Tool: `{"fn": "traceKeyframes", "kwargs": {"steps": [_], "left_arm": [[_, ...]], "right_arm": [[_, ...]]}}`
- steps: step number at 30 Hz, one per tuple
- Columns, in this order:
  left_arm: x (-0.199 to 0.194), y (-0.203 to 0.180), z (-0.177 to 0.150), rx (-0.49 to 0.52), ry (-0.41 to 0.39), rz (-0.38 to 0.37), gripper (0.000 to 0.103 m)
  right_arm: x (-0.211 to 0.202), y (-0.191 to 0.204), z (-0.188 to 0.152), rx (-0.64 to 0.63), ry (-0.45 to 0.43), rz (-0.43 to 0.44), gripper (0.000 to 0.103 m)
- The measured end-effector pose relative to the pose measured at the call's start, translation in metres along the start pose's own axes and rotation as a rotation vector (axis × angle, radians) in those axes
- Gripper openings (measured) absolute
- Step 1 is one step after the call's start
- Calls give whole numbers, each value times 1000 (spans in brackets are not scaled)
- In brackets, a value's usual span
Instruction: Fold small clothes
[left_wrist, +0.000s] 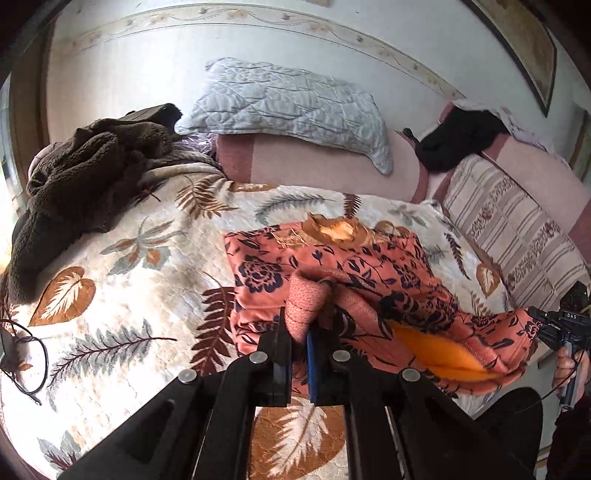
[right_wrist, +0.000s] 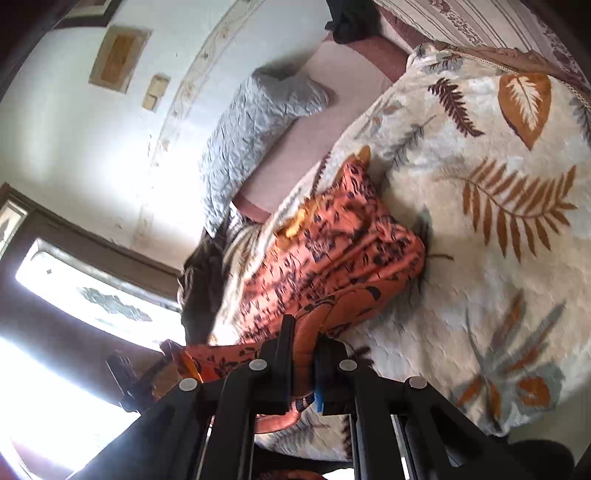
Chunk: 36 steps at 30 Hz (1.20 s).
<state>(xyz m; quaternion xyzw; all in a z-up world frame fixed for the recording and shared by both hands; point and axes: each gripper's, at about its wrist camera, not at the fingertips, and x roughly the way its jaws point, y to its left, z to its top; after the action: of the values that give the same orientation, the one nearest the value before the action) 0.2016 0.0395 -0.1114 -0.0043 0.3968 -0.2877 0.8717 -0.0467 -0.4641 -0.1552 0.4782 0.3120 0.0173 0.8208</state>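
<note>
While both grippers pinch the near edge of the orange floral garment (left_wrist: 332, 266), the rest of the cloth runs away from them across the bed (left_wrist: 122, 266), and that direction is what the coming fold depends on. The left gripper (left_wrist: 297, 332) has its jaws closed tight on a bunched, ribbed orange cuff or hem, which stands up between the pads. The right gripper (right_wrist: 304, 354) is likewise clamped shut on a fold of the same fabric; in the left wrist view it shows far off to the right (left_wrist: 561, 325), held in a person's hand (left_wrist: 570, 369), with the lifted edge stretched between the two grips and a plain orange lining (left_wrist: 439, 350) sagging open beneath it.

From the held edge the garment lies forward and downward, its far end with the pale yellow collar patch (left_wrist: 341, 229) resting on the leaf-patterned bedcover toward the grey quilted pillow (left_wrist: 291, 107). Its long axis appears to run from the grippers out to that collar, roughly straight ahead of the left gripper and slanting up and left in the right wrist view (right_wrist: 332, 243). Neither gripper is clearly nearer the far end; they hold one edge side by side.

I judge that the next move is to carry the raised edge forward over the resting part toward the collar, keeping both grips level so the fold lands square. A brown fleece heap (left_wrist: 81, 177) lies well apart on the left, clear of that path.
</note>
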Motion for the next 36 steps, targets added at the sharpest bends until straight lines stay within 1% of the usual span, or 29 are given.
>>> {"fn": "traceKeyframes", "kwargs": {"steps": [3,5,10,15,17,18,20,22,23,24,25,26,27,28,29,31,33,34,35,36], "left_arm": [[9,19,20,-52,-3,5,6],[22,28,35,-62,2,22,6],[78,48,70,-76,54,75,6],[152,80,90,-114,143,121,6],[182,94,91,-136,187,135,6],[196,101,90,-147,208,147,6],[225,115,88,-184,245,159,7],[248,129,83,-241,270,159,7],[256,136,79,-274,275,150,9],[262,142,76,-309,271,139,10],[265,147,73,-343,258,123,10],[265,152,70,-379,237,100,11],[262,157,68,-418,212,82,12],[257,162,67,-457,183,78,14],[248,167,65,-494,146,78,14],[223,176,65,-572,38,93,16],[194,180,61,-634,-49,85,16],[180,174,58,-639,-72,97,19],[168,164,56,-610,-67,119,26],[159,152,52,-560,-41,143,30]], "right_arm": [[19,7,42,40,-66,42,8],[40,11,70,69,-89,68,8],[110,3,133,157,-121,69,8],[191,-31,171,248,-109,57,8],[221,-48,182,281,-88,59,9],[235,-58,187,308,-73,71,12],[261,-79,195,373,-46,95,13],[281,-97,202,417,-36,103,26],[287,-106,205,435,-45,100,49],[289,-115,207,463,-67,124,69],[287,-123,208,493,-105,175,73],[282,-130,210,517,-133,194,76],[276,-134,211,529,-151,193,79],[269,-137,213,531,-163,189,79],[262,-138,213,528,-171,183,79],[245,-132,211,502,-172,163,79],[229,-120,204,462,-171,149,79],[221,-113,199,443,-169,143,79],[214,-105,194,423,-166,140,79],[208,-95,188,401,-160,139,79]]}}
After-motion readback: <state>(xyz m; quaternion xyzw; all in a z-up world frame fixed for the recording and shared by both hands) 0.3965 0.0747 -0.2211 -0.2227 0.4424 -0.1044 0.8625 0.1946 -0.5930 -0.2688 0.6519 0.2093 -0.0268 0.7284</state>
